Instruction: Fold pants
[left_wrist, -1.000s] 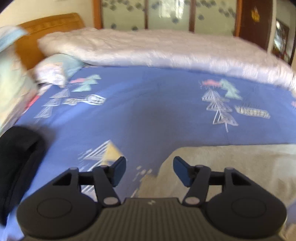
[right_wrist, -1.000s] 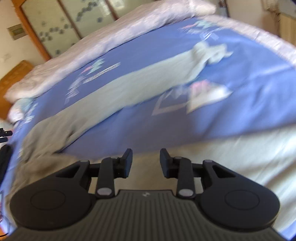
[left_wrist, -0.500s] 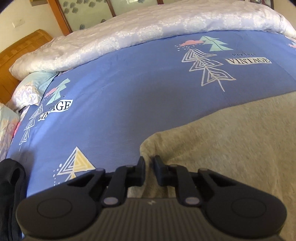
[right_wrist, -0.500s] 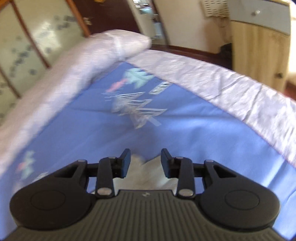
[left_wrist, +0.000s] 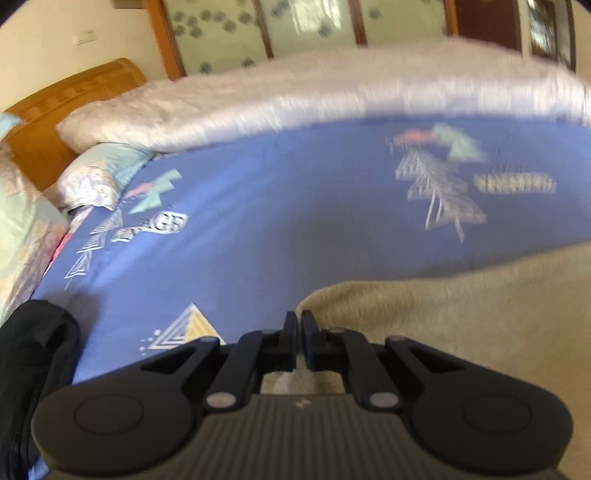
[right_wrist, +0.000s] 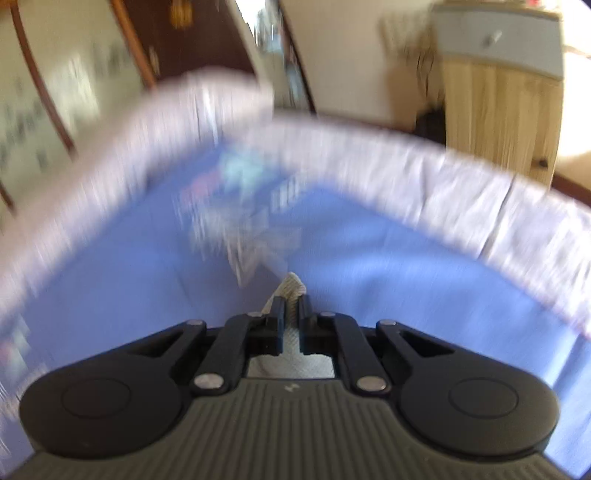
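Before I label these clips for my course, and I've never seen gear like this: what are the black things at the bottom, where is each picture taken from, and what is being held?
They are hand-held tongs, one in each of a person's hands; no robot arm. Each picture comes from a wide-angle camera on one of them, looking forward along its two fingers.

In the left view, the left tongs are closed at the edge of beige pants lying on a blue patterned bedsheet. A white quilt lies behind, pillows and a dark garment to the left.

In the right view, the right tongs pinch a tip of the pants, probably a leg end. Both pictures are motion-blurred.
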